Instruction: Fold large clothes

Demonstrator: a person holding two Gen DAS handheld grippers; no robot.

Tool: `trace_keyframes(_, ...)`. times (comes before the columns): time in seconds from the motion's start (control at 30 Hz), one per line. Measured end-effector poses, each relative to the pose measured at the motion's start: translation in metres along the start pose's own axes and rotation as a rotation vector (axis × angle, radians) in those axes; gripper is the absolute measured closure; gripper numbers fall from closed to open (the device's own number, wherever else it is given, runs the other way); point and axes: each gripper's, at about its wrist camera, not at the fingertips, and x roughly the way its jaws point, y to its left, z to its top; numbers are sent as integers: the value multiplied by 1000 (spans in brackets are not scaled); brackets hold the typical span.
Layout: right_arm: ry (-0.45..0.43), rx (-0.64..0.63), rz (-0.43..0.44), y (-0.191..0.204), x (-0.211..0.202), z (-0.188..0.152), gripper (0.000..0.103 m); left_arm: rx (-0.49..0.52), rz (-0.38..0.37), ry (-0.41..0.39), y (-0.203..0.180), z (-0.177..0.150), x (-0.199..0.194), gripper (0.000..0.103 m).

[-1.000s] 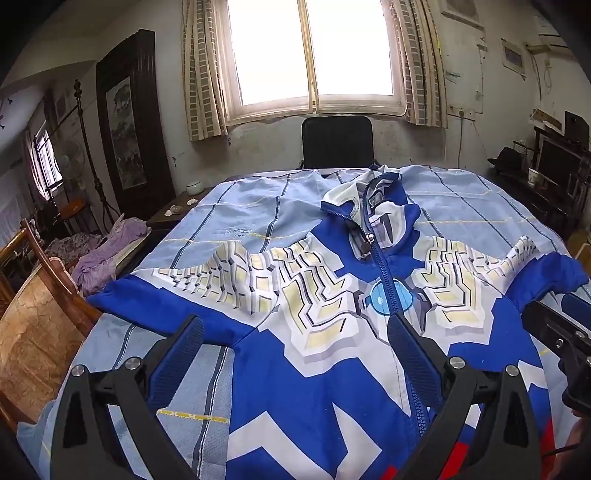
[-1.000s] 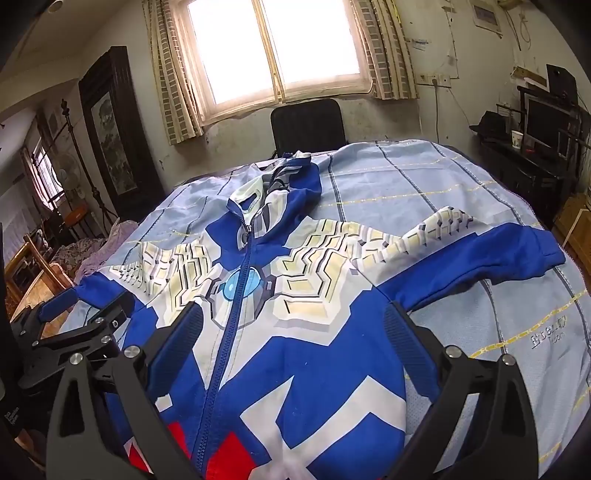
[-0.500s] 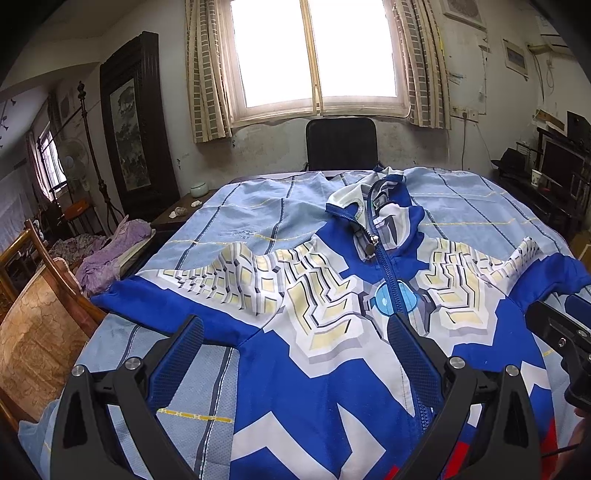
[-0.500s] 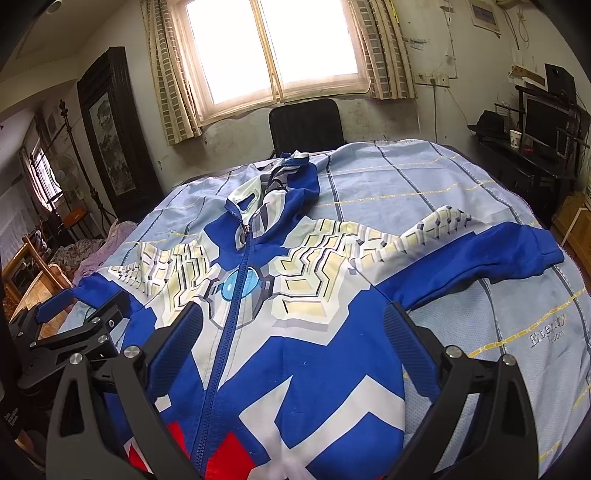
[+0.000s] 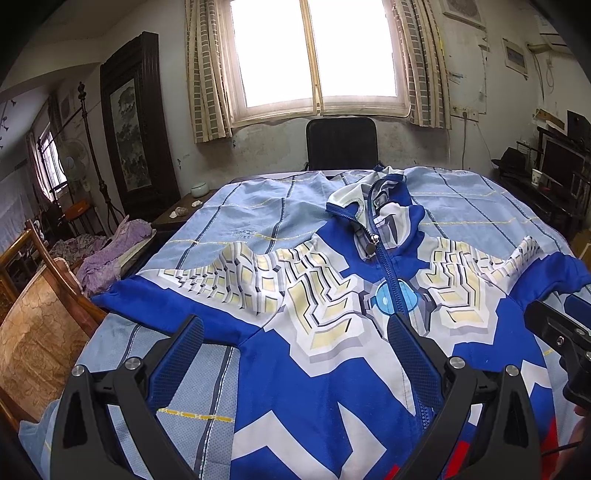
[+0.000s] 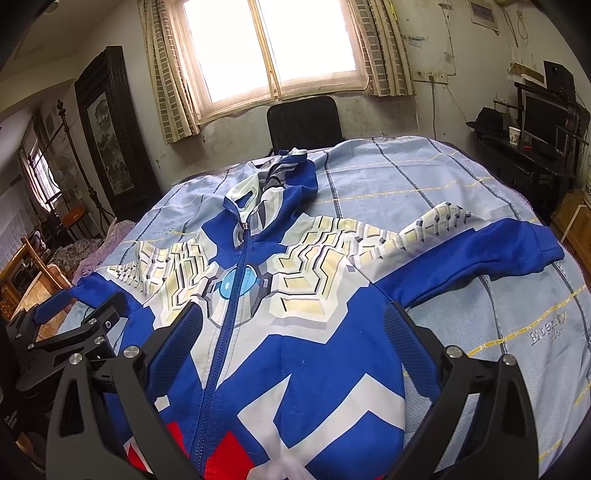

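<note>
left wrist view: left tongs (image 5: 295, 347) spread wide, gripping nothing, above the blue zip jacket (image 5: 325, 354) lying front-up with sleeves out on the checked cloth (image 5: 258, 206) covering the counter. right tongs at the right edge.

right wrist view: right tongs (image 6: 293, 336) equally wide, empty, over the jacket's lower front; black chair (image 6: 303, 122) behind.

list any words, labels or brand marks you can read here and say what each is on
None can be read for certain.
Grey printed mark on the blue checked sheet, near the right gripper: two lines of lettering, too blurred to spell out.
Faint line of lettering on the same sheet, seen past the left gripper: too small to read.
Jacket: pattern only, no legible text.
Wall notices by the window: too blurred.
</note>
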Motion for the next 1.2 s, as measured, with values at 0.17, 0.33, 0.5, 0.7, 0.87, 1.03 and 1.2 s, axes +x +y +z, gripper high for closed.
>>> trace_keyframes(0.17,2,0,-1,0,0,0,7,3,3,-2,0,0,0,3)
trace_keyframes(0.33,0,1,0,0,0,0,7,13,29,-36,-2,-2,-5,3)
trace_keyframes(0.5,1,1,-1,0,0,0,7,25,49,-87,-5,-2,-15,3)
trace_keyframes(0.7,2,0,-1,-1,0,0,7,27,53,-104,-6,0,-19,3)
trace_keyframes(0.87,1,0,-2,-1,0,1,7,27,53,-102,-6,-1,-19,3)
trace_keyframes(1.03,-7,6,-9,-5,0,1,7,11,50,-79,-2,1,-15,3)
trace_keyframes(1.2,-32,25,-27,-14,-2,5,7,6,81,-48,4,4,-3,3)
